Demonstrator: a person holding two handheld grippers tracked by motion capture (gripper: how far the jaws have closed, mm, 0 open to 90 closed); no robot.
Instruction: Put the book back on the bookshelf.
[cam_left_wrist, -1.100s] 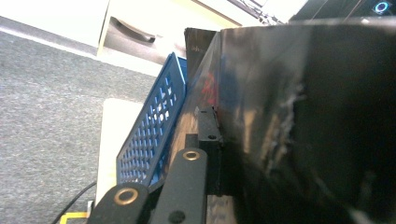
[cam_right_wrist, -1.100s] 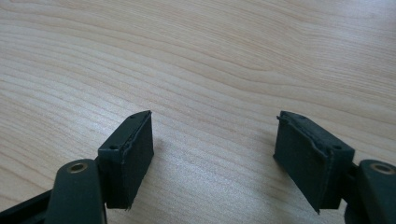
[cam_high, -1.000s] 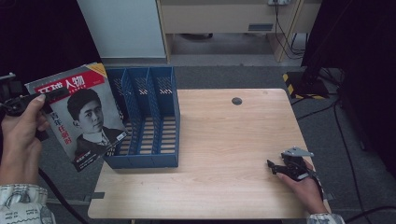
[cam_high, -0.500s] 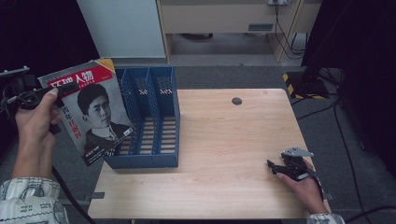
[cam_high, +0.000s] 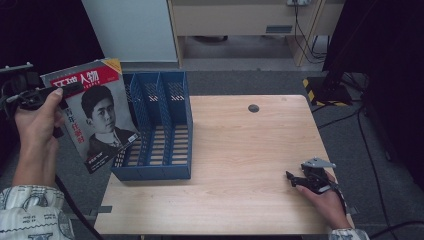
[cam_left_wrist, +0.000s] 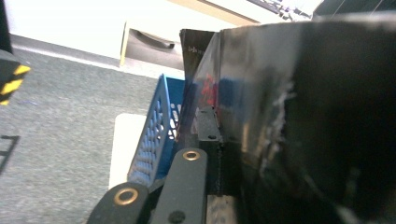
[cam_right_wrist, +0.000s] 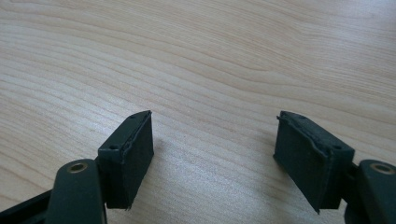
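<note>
1. Left gripper (cam_high: 70, 90), high view: held up off the left edge of the light wooden table (cam_high: 240, 165), in the person's left hand (cam_high: 37, 122). Jaws closed tight on the top left corner of a glossy magazine with a red title band and a black-and-white portrait cover (cam_high: 97, 117).
2. Magazine position: in the air, cover facing the camera, tilted so its lower end leans toward the table. Its right edge overlaps the left wall of the blue perforated plastic file rack with three slots (cam_high: 160, 130); whether it touches that wall cannot be told. It sits outside the rack, in none of the slots.
3. Left gripper view: magazine (cam_left_wrist: 299, 116) stands right against the jaws, blurred and dark from being so close, its edge running up from the clamp. The blue rack (cam_left_wrist: 156, 135) shows behind and to the left, with the table edge (cam_left_wrist: 123, 149) below it and grey carpet floor (cam_left_wrist: 56, 121) beyond.
4. Right gripper (cam_high: 296, 179), high view: resting low at the near right part of the table, in the person's right hand (cam_high: 325, 197), pointing left. Well apart from the magazine and the rack.
5. Right gripper view: gripper (cam_right_wrist: 212, 144) jaws stand apart with nothing between them; bare wood grain (cam_right_wrist: 210, 56) shows in the gap and ahead.
6. Small dark round disc (cam_high: 253, 108) lies on the far part of the table, right of the rack, away from both grippers.
</note>
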